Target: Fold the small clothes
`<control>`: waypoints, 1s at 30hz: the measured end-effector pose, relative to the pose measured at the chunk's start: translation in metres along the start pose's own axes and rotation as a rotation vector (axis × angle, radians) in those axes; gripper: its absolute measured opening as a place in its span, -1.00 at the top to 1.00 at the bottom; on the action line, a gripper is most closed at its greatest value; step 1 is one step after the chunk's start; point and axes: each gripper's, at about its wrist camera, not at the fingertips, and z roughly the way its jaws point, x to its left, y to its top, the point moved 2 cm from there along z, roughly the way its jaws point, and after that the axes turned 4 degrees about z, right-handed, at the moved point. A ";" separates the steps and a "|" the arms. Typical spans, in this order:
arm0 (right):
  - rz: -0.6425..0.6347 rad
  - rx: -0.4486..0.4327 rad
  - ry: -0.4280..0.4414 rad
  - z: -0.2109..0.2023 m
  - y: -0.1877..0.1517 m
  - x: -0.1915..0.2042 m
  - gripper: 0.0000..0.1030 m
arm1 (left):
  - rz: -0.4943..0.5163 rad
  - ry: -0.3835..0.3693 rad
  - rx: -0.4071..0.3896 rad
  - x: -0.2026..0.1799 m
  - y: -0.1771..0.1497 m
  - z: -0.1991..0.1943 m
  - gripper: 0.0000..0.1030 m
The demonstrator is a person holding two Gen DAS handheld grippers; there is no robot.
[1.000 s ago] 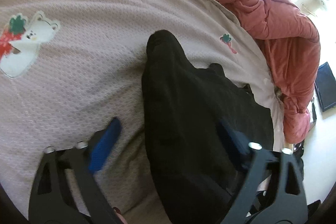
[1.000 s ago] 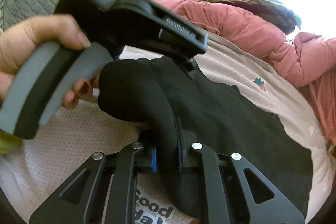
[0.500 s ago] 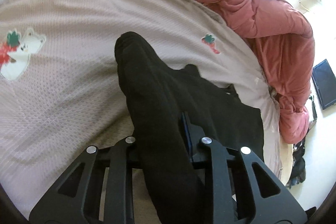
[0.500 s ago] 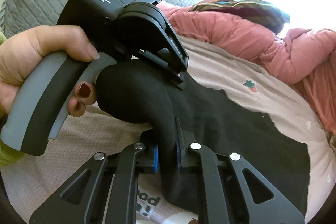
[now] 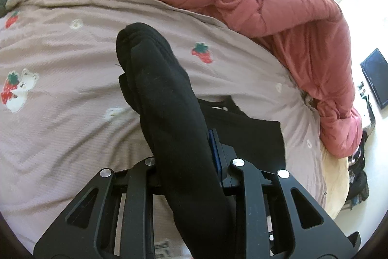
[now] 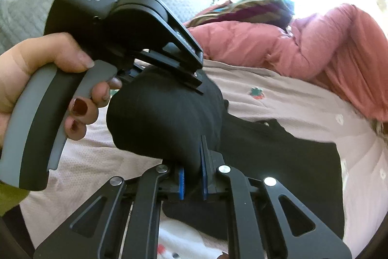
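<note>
Left wrist view: left gripper point(image 5: 186, 157), jaws closed on a bunched fold of black garment point(image 5: 167, 98); the fold stands up off the bedsheet point(image 5: 60, 118), and the rest of the cloth trails flat to the right. Sheet pale, printed with strawberries and a bear. Pink duvet point(image 5: 278, 9) heaped along the far edge; dark screen point(image 5: 375, 77) at right. Right wrist view: right gripper point(image 6: 192, 182), blue pads pinched on another fold of the black garment point(image 6: 165, 118). Left gripper point(image 6: 196, 78) seen above it, handle held by a hand point(image 6: 43, 79) with dark red nails. Grey quilted cushion point(image 6: 21, 16) behind.
</note>
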 end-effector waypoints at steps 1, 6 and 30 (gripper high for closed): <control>0.022 0.003 0.000 -0.003 -0.001 -0.007 0.83 | 0.007 0.000 0.002 -0.008 -0.001 0.002 0.68; 0.175 0.045 0.019 -0.015 -0.015 -0.047 0.84 | 0.063 -0.001 0.039 -0.052 -0.009 0.021 0.68; 0.430 0.090 0.023 -0.048 -0.064 -0.129 0.85 | 0.214 0.000 0.138 -0.153 -0.035 0.087 0.68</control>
